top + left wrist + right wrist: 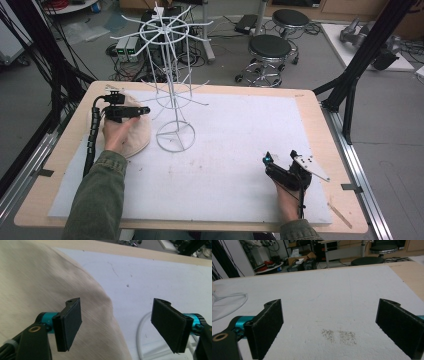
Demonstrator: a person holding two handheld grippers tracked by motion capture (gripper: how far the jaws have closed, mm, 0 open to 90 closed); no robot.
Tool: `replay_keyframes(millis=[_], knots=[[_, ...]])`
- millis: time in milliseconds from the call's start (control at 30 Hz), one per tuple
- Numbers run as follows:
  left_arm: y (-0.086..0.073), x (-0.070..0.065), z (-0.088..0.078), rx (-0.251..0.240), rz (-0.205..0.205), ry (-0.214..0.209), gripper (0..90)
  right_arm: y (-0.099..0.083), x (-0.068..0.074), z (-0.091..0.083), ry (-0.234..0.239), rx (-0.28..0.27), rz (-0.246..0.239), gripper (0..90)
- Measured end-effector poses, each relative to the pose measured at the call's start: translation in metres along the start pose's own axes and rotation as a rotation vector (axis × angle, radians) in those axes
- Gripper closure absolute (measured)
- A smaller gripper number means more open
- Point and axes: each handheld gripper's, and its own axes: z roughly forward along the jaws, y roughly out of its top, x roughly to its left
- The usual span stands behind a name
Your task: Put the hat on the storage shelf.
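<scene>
One camera looks down from above my side of the table [305, 107]. Two little cameras ride on my grippers, close to the white mat [332, 295]. All see the wire stand [172, 90].

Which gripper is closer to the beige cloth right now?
Left. The left gripper hangs over the beige cloth, jaws open; the right gripper sits far across the table.
</scene>
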Motion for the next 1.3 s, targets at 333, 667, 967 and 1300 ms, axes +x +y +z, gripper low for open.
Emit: replay_keyframes(millis=[333, 667, 967, 1300], knots=[[-0.006, 0.000, 0.012, 0.144, -0.018, 0.033, 25.1, 0.000, 0.000, 0.000, 0.007, 0.002, -0.001, 6.6], [-0.018, 0.008, 0.018, 0.220, -0.071, 0.034, 34.0, 0.000, 0.001, 0.000, 0.014, 0.003, -0.008, 6.6], [-0.021, 0.006, 0.019, 0.229, -0.018, 0.104, 50.2, -0.001, 0.002, 0.001, 0.017, 0.006, -0.007, 6.6], [-0.025, 0.012, 0.011, 0.139, -0.110, 0.047, 73.2, -0.001, 0.001, 0.002, 0.018, 0.010, -0.007, 6.6]])
